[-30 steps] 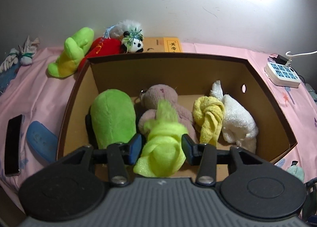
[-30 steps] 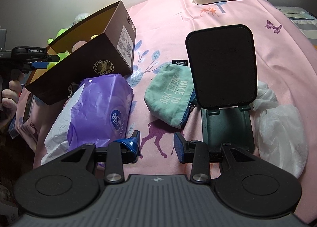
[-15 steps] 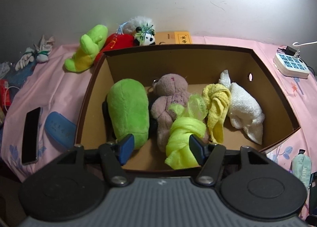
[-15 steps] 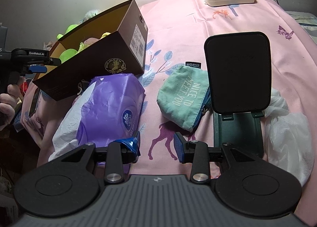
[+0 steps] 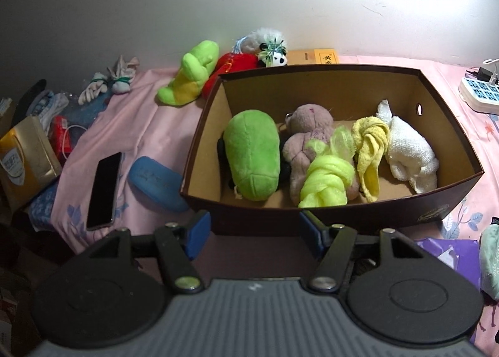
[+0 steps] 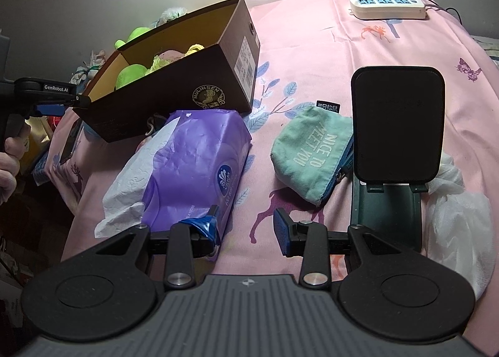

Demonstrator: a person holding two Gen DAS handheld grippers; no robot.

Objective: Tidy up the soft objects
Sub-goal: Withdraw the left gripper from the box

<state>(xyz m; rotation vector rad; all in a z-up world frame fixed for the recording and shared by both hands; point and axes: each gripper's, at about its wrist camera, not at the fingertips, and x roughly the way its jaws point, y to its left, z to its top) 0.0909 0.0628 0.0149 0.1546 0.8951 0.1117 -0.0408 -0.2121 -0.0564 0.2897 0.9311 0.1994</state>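
Now, largest first: the brown cardboard box (image 5: 343, 213), open-topped on the pink sheet (image 5: 149, 126). Holds a row of soft things, left to right: green plush (image 5: 252, 154), pinkish teddy (image 5: 307, 126), knotted lime cloth (image 5: 324, 182), yellow cloth (image 5: 369, 151), white towel (image 5: 408, 154). Stands just beyond the left gripper (image 5: 255, 222), dark front wall showing through the gap between the jaws.

Lime cloth: inside the box, lying against the teddy's front and close to the front wall. Beyond the jaws and a little to their right in the left wrist view, clear of both pads.

Left jaws: wide apart, just been opening, with nothing between them. Gripping nothing. A second ago on either side of the lime cloth, low in the box; half a second ago already off it; now back outside the box, with more of the sheet in sight on the left.

Right gripper (image 6: 246, 219): over the sheet, jaws partly apart and empty. Taped left finger overlaps a corner of the purple tissue pack (image 6: 193, 169); cannot tell whether touching. Mint pouch (image 6: 312, 154) and dark phone stand (image 6: 396, 126) beyond, apart from the jaws. Much as a second ago, view only slightly shifted.
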